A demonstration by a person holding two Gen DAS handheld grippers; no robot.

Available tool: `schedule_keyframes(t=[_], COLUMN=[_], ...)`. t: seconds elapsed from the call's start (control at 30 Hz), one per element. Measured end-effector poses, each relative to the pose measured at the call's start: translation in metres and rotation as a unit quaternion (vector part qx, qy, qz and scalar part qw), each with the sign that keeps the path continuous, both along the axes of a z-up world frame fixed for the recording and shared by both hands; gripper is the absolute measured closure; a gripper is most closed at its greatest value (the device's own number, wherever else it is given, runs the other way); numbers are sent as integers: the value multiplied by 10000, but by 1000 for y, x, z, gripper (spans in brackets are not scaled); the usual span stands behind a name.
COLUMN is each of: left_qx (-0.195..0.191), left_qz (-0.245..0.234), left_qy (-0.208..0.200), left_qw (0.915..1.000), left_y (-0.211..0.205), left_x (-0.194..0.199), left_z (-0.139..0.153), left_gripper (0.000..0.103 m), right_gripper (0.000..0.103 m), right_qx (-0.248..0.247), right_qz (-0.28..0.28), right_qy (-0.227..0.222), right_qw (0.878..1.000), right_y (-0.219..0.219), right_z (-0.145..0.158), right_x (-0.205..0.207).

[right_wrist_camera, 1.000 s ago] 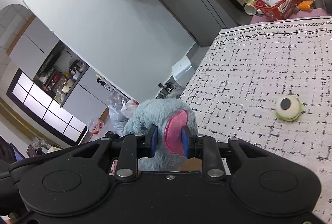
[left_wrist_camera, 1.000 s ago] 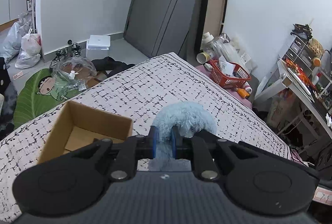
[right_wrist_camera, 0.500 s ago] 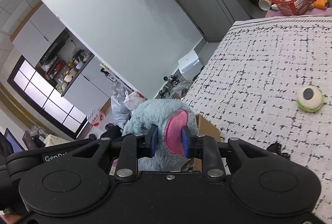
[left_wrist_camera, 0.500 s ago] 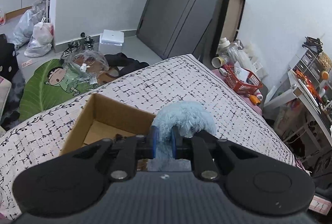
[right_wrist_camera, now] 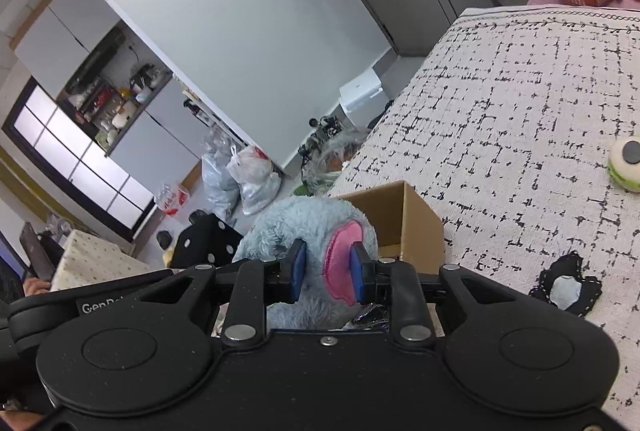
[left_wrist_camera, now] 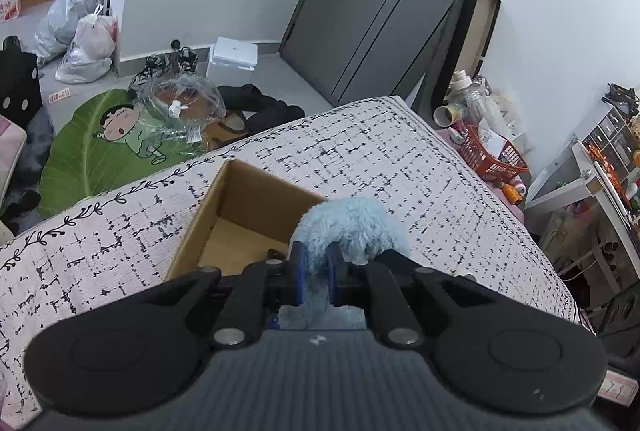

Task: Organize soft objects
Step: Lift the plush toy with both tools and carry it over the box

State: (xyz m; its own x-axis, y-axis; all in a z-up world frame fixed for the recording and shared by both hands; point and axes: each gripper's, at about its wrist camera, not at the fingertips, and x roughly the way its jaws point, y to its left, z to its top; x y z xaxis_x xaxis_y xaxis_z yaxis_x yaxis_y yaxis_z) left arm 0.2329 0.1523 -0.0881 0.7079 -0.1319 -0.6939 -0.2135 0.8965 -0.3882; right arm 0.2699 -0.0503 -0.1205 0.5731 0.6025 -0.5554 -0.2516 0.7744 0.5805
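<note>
Between the blue pads of the left tool (left_wrist_camera: 316,273), a strip of the plush (left_wrist_camera: 354,227) is being pinched tight; the jaws are standing nearly closed on the pale blue fur. From this view the fluffy bulk is bulging just beyond the fingertips and a little to their right, hanging over the near right corner of the box (left_wrist_camera: 240,215). That box is sitting open on the bed (left_wrist_camera: 400,167), its brown floor showing to the left of the toy, with a small dark thing lying inside near the tool.

On the right wrist view, the right tool (right_wrist_camera: 326,273) is gripping the same plush (right_wrist_camera: 304,227) by its pink ear (right_wrist_camera: 340,263), the pads pressing narrow on either side of it. The grey-blue body is rising just above and to the left of those fingertips, touching them. The box (right_wrist_camera: 412,219) is lying right behind the toy, its far right corner poking out to the right of the ear. Farther right on the bed (right_wrist_camera: 520,91), a round eyeball toy (right_wrist_camera: 626,167) is resting well apart from the tool, and a black cloth piece (right_wrist_camera: 568,287) is lying nearer, to the right of the tool's body.
</note>
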Motion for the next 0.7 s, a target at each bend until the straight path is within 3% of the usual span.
schedule_keyframes(t=[0.17, 0.7], left_qx=[-127, 6], left_qz=[30, 154], left_qy=[175, 598], left_qw=[9998, 9981], left_y=[15, 39], left_x=[9, 44], left_z=[-15, -37], left_gripper=[95, 95], right_gripper=[79, 78], right_qx=[-169, -219], right_qz=[28, 44], right_qy=[130, 457], right_qw=[9998, 9987], right_y=[15, 46], right_z=[-10, -34], right_x=[8, 37])
